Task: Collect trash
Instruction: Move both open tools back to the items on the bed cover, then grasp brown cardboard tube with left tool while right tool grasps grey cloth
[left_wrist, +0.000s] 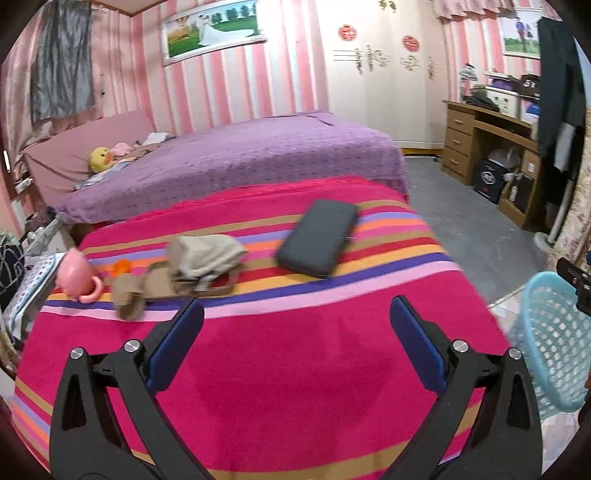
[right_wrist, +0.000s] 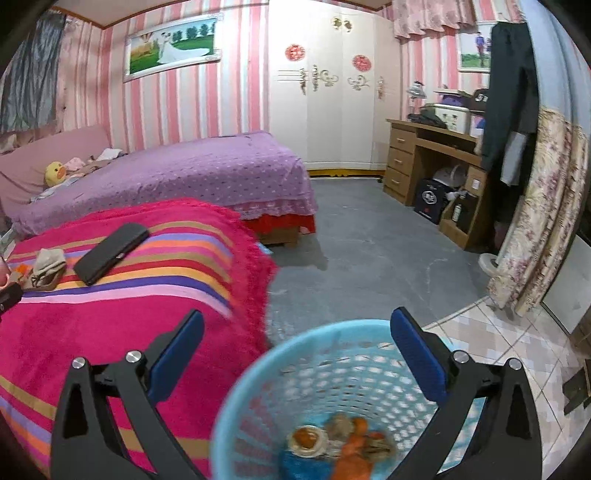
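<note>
A light blue mesh basket (right_wrist: 258, 387) stands on the floor beside the table, with orange and brown scraps (right_wrist: 343, 439) lying in its bottom. My right gripper (right_wrist: 297, 332) is open and empty just above the basket's rim. The basket also shows at the right edge of the left wrist view (left_wrist: 550, 332). My left gripper (left_wrist: 297, 321) is open and empty above the striped pink cloth (left_wrist: 277, 369). On the cloth ahead lie crumpled brown paper and cardboard (left_wrist: 184, 266), a small orange scrap (left_wrist: 120, 266), a pink cup (left_wrist: 75, 275) and a dark case (left_wrist: 317, 238).
A purple bed (left_wrist: 229, 162) with a yellow duck toy (left_wrist: 99, 158) stands behind the table. A wooden desk (right_wrist: 424, 162) with boxes under it stands at the right wall. Grey floor (right_wrist: 369, 240) lies between bed and desk. A floral curtain (right_wrist: 543, 206) hangs at far right.
</note>
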